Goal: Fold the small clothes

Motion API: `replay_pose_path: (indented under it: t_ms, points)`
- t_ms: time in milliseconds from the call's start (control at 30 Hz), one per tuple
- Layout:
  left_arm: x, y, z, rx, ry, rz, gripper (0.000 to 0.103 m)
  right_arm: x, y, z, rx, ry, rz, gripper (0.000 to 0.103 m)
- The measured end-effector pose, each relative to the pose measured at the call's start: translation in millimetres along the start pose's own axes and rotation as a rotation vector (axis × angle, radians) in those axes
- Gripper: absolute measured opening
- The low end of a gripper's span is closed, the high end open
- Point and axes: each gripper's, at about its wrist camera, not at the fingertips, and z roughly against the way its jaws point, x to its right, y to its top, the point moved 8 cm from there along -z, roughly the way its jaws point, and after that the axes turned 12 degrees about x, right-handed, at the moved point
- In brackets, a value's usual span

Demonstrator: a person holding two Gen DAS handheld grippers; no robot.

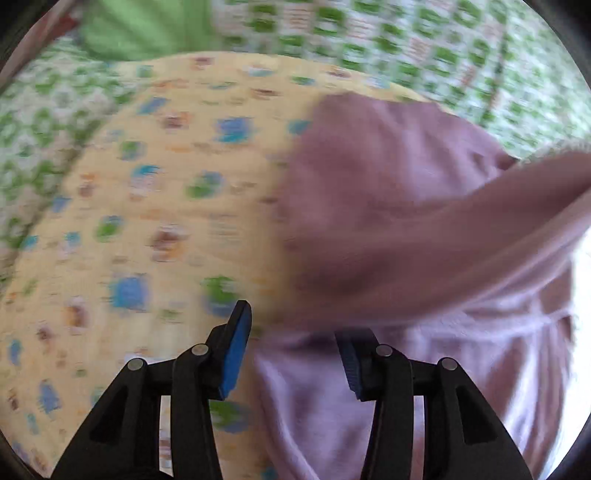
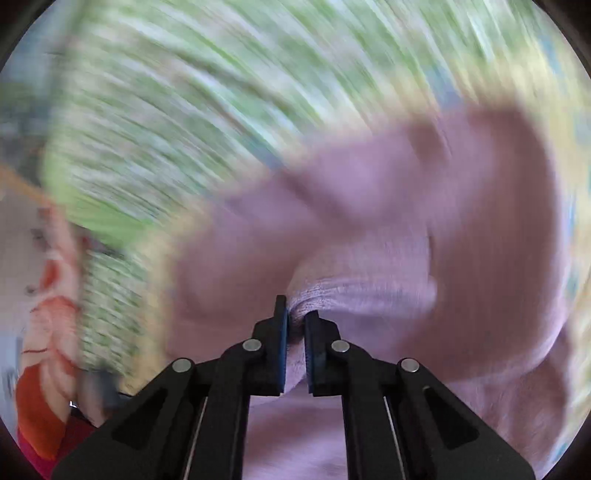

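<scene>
A small lilac-pink garment (image 1: pixel 399 221) lies partly on a yellow printed cloth (image 1: pixel 147 206) and is lifted at the right. My left gripper (image 1: pixel 295 332) is open; loose lilac cloth lies between its blue pads, and the right fingertip is hidden under it. My right gripper (image 2: pixel 295 317) is shut on a bunched fold of the same garment (image 2: pixel 369 229), which hangs and spreads ahead of it. Both views are blurred by motion.
A green-and-white patterned bedspread (image 1: pixel 443 48) lies under the yellow cloth. A plain green cloth (image 1: pixel 147 29) lies at the far left. An orange-and-white item (image 2: pixel 48 332) shows at the left edge of the right wrist view.
</scene>
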Motion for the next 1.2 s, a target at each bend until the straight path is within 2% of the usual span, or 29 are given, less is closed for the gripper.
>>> replay_pose_path:
  t_ms: [33,100,167,267,367,433,500,667,733,833,867,933,1000,1100,1200]
  points:
    - [-7.2,-0.7,-1.3,-0.018,-0.025,0.06,0.051,-17.0,20.8,18.3,0.068,0.02,0.043,0.009]
    - [-14.5,-4.2,-3.5,-0.043,-0.067,0.142,0.051,-19.8,41.2,37.7,0.126,-0.046,0.107,0.009]
    - [-12.6,-5.1,-4.3,-0.05,-0.048,0.121,0.051,10.2,33.6,32.5,0.075,-0.123,0.103,0.009]
    - [-12.5,-2.4,-3.0,-0.043,-0.036,0.132,0.051,90.3,-13.9,10.0,-0.069,-0.276,-0.017,0.009]
    - [-16.2,-1.8,-0.9,-0.042,-0.032,0.16,0.051,149.1,-68.6,1.7,-0.184,-0.359,-0.137,0.01]
    - [-13.5,-1.7,0.2,-0.036,-0.025,0.169,0.052,161.8,-88.4,3.0,-0.216,-0.369,-0.208,0.014]
    - [-15.3,-5.4,2.9,-0.036,-0.026,0.192,0.053,164.0,-101.7,9.1,-0.211,-0.364,-0.222,0.015]
    - [-29.5,-18.3,9.4,-0.053,-0.031,0.239,0.053,157.0,-106.6,22.3,-0.205,-0.321,-0.198,0.015]
    - [-25.1,-16.9,5.7,-0.054,-0.03,0.244,0.053,158.7,-108.0,17.7,-0.227,-0.329,-0.183,0.016]
    - [-25.5,-16.2,3.3,-0.055,-0.034,0.269,0.053,158.1,-107.4,14.1,-0.215,-0.322,-0.182,0.016]
    - [-27.1,-17.7,4.1,-0.056,-0.034,0.274,0.053,153.5,-102.8,14.2,-0.19,-0.322,-0.161,0.014]
    - [-30.8,-20.5,6.7,-0.058,-0.034,0.282,0.054,142.8,-94.8,19.6,-0.144,-0.306,-0.13,0.003]
    - [-32.6,-21.8,6.3,-0.058,-0.036,0.295,0.054,137.7,-91.2,24.1,-0.131,-0.299,-0.144,0.003]
    - [-34.1,-24.9,8.7,-0.057,-0.04,0.3,0.054,141.8,-99.4,31.0,-0.151,-0.31,-0.169,0.003]
    - [-32.6,-26.0,8.6,-0.062,-0.044,0.276,0.055,150.6,-117.6,32.5,-0.215,-0.354,-0.163,0.003]
